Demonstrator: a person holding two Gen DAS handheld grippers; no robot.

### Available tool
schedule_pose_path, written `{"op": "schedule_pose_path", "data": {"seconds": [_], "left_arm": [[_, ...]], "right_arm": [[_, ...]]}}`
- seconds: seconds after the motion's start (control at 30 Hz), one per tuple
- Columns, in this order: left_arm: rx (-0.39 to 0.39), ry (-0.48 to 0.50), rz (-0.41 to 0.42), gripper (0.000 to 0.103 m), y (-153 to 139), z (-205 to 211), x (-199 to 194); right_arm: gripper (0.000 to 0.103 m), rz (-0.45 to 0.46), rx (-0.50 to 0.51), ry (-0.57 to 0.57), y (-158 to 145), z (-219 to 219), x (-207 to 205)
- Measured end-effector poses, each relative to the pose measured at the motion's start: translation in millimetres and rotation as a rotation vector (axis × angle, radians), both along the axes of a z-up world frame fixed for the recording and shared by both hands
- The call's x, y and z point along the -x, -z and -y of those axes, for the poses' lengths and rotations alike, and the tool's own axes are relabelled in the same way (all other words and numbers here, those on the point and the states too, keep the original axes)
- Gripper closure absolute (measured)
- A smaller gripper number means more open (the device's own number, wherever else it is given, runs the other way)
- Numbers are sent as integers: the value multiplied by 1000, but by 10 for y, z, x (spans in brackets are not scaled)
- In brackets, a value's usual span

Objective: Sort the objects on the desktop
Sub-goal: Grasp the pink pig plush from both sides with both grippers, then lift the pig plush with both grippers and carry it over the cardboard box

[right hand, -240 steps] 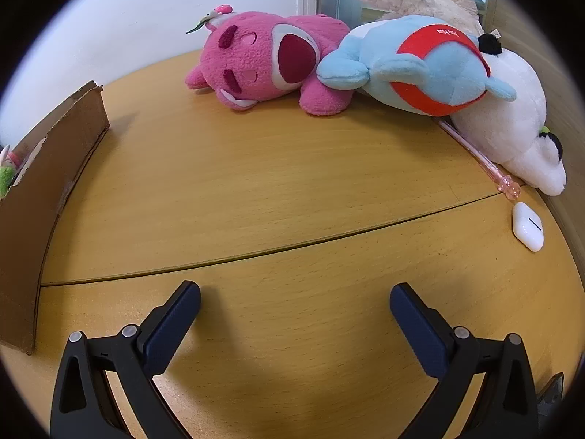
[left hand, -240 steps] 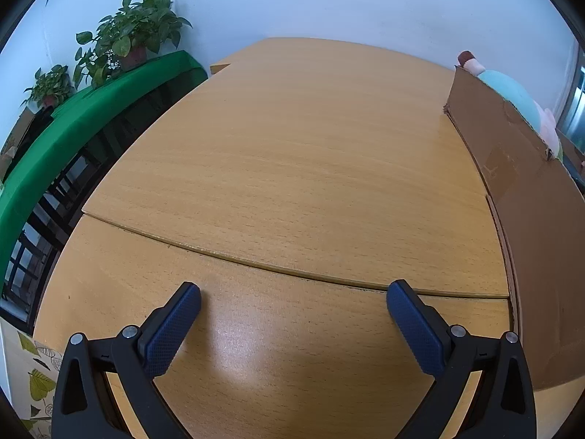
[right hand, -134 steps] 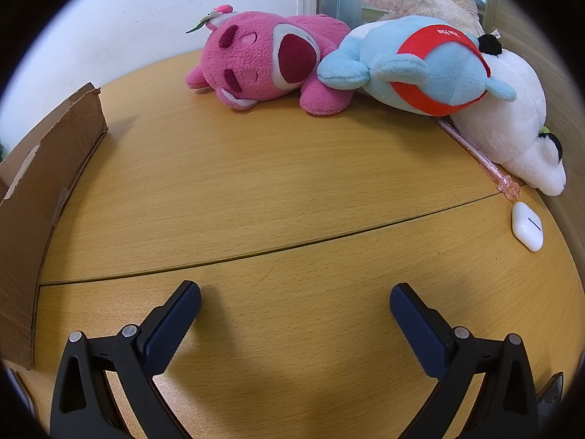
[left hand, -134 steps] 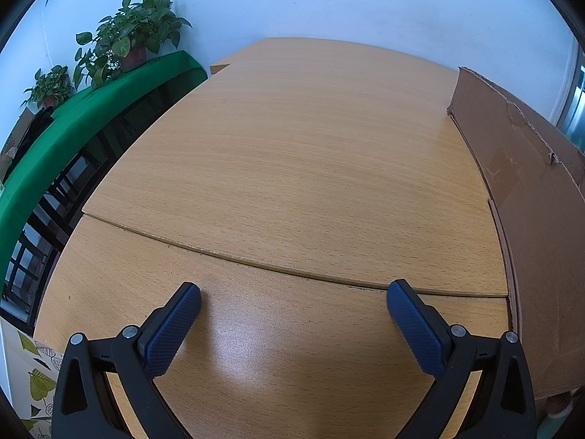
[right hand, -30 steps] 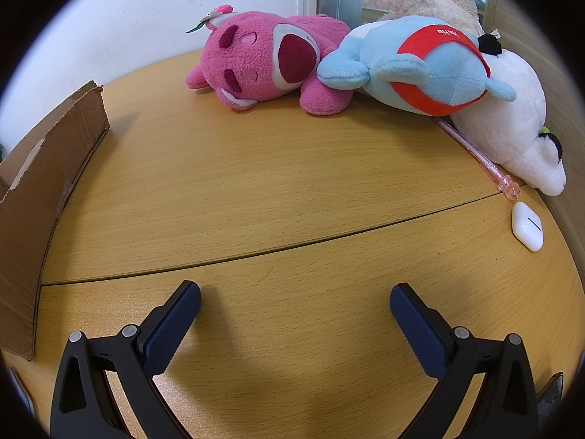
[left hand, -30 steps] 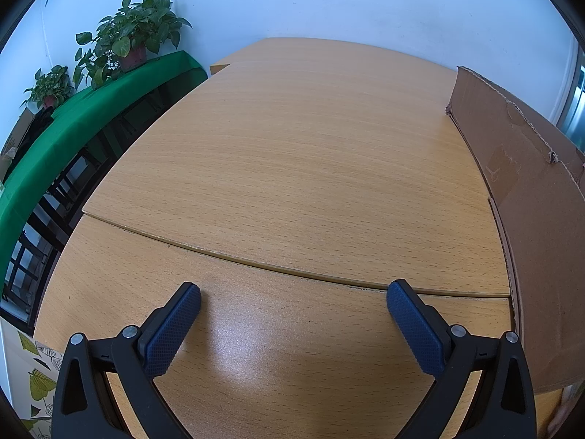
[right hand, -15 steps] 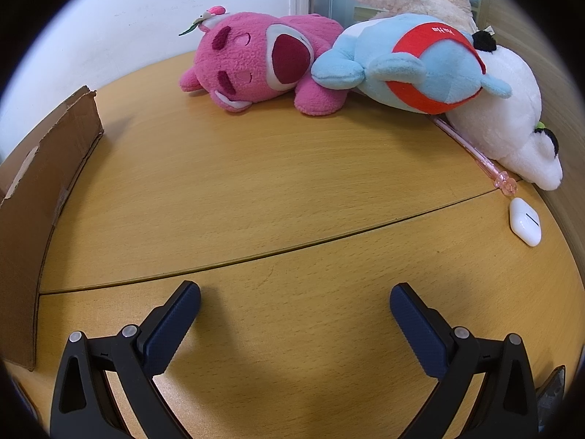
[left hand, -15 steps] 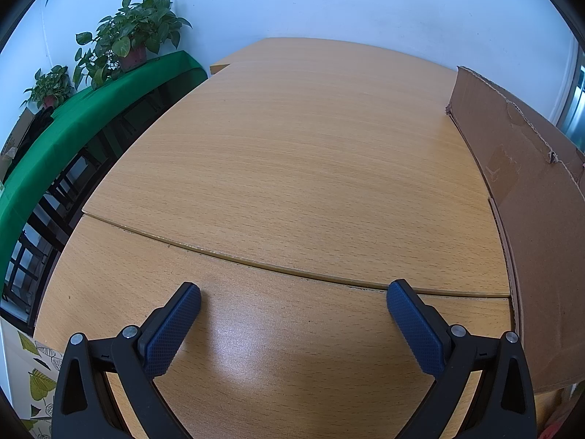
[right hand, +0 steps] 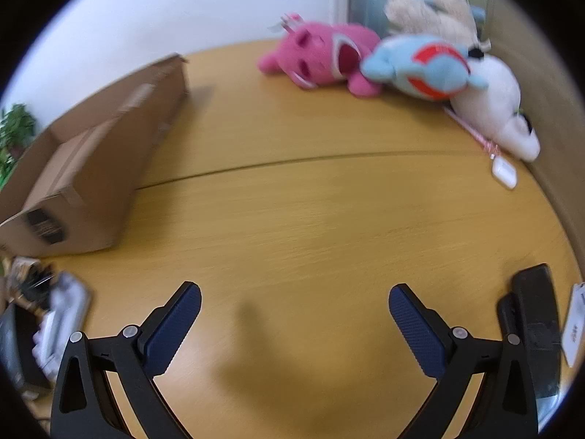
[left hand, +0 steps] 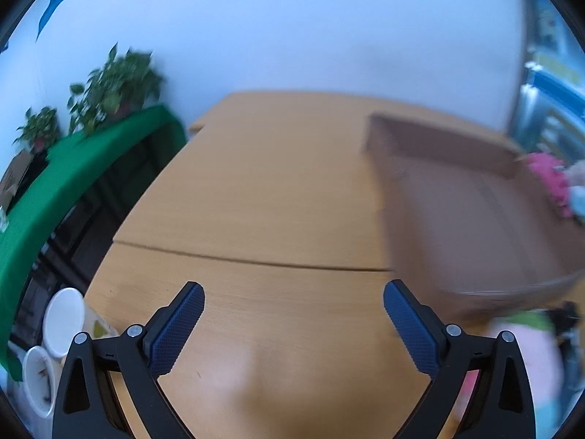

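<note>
A brown cardboard box (right hand: pixel 95 168) stands open on the wooden desk (right hand: pixel 310 219), also in the left wrist view (left hand: pixel 468 212). A pink plush (right hand: pixel 321 58), a blue and red plush (right hand: pixel 420 67) and a white plush (right hand: pixel 493 109) lie at the desk's far right. A small white case (right hand: pixel 504 173) lies beside them. My left gripper (left hand: pixel 292 311) is open and empty above bare desk, left of the box. My right gripper (right hand: pixel 294 311) is open and empty, right of the box. Both views are blurred.
A dark device (right hand: pixel 533 325) and a white card (right hand: pixel 576 325) lie at the right edge. Blurred small items (right hand: pixel 55 314) lie near the box's front corner. A pink blurred object (left hand: pixel 523 351) shows lower right. Potted plants (left hand: pixel 117 87) stand on a green shelf (left hand: pixel 55 190) to the left.
Both grippers have risen and pulled back from the desk, so the box top and nearer objects now show. Both stay open.
</note>
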State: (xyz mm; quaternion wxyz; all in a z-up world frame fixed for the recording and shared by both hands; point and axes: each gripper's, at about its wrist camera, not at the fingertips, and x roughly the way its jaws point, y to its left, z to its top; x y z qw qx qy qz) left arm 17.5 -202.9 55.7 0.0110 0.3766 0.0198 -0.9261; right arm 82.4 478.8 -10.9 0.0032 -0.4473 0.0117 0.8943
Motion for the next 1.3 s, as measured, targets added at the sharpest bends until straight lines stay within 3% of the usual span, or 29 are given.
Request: {"op": "schedule_pose_path", "data": {"seconds": [0.1, 0.2, 0.37, 0.43, 0.5, 0.57, 0.73, 1.0, 1.17, 1.3], "left_arm": [[-92, 193, 1, 0, -418, -371, -403], [-157, 333, 10, 0, -479, -735, -708], [-177, 354, 167, 1, 82, -1100, -842], [-211, 333, 277, 9, 379, -1156, -842], [-316, 337, 310, 10, 544, -1158, -980], [-352, 350, 329, 15, 640, -1187, -1056], [-382, 320, 301, 24, 697, -1210, -1193], [-351, 314, 271, 32, 625, -1248, -1294], [-319, 321, 213, 35, 352, -1263, -1308], [-304, 375, 112, 35, -49, -1341, -1148]], "right_arm": [[0, -89, -73, -83, -349, 281, -221], [0, -168, -74, -161, -708, 602, -282], [0, -194, 82, -270, -912, 1146, -291], [0, -146, 179, -371, -884, 1400, -218], [0, -90, 226, -482, -820, 1776, -206], [0, -46, 245, -577, -763, 2166, -246], [1, 59, 363, -798, -626, 3077, -320], [7, 258, 426, -855, -192, 3646, -407], [11, 215, 450, -868, -289, 3644, -431], [13, 83, 450, -849, -642, 3547, -395]]}}
